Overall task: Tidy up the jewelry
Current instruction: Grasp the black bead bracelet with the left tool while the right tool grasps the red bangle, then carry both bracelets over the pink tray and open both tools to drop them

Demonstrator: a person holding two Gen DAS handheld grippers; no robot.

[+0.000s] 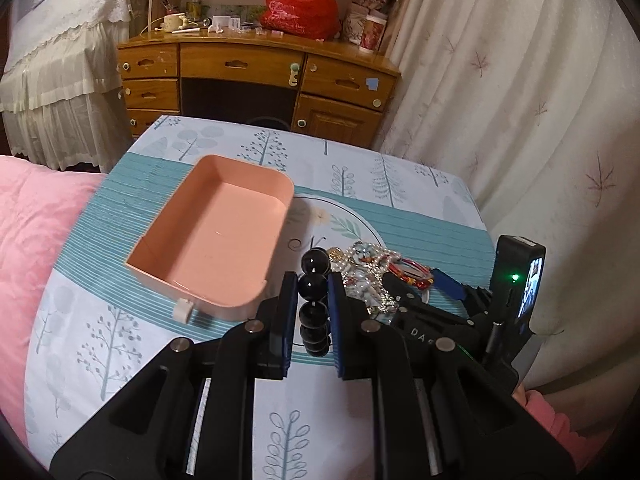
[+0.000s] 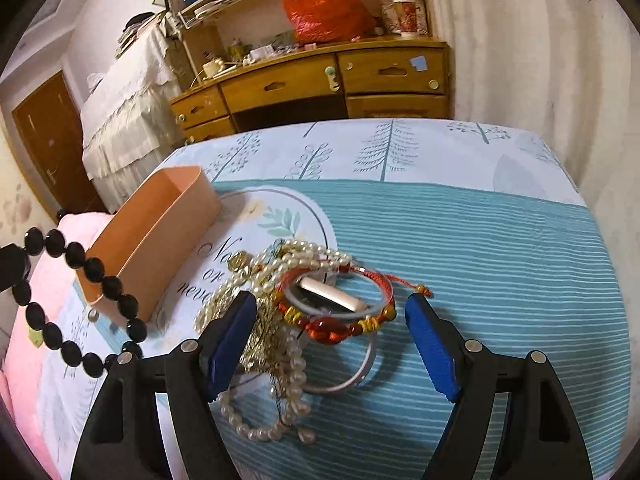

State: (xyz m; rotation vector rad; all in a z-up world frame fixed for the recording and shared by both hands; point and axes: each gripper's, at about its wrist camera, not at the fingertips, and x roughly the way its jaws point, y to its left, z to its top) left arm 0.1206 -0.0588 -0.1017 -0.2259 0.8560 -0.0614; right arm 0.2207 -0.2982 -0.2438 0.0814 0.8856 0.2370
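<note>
In my left wrist view, nearest the lens, my left tool (image 1: 313, 307) is clenched on a black bead bracelet (image 1: 315, 284), whose round beads stand in a column between the two blue pads, lifted above the table (image 1: 400, 200) with its teal tree-print cloth. Beyond it and to the left sits the pink tray (image 1: 212, 240), shallow and bare inside, with a small white clip at its near edge. To the right of the beads lies the jewelry pile (image 1: 372, 276), and my right tool (image 1: 416, 292) reaches in over it from the right side. In my right wrist view, nearest the lens, my right tool (image 2: 332, 336) is released, its blue pads standing wide to either side of the jewelry pile (image 2: 280, 312) and gripping nothing. In the pile a red cord bracelet (image 2: 336, 320) with amber beads lies on top, pearl strands (image 2: 256, 416) trail toward the camera, and a thin silver bangle (image 2: 360, 376) lies under them. At the left edge the black bead bracelet (image 2: 80, 304) hangs in a loop from my left tool (image 2: 14, 268), in front of the pink tray (image 2: 156, 232).
</note>
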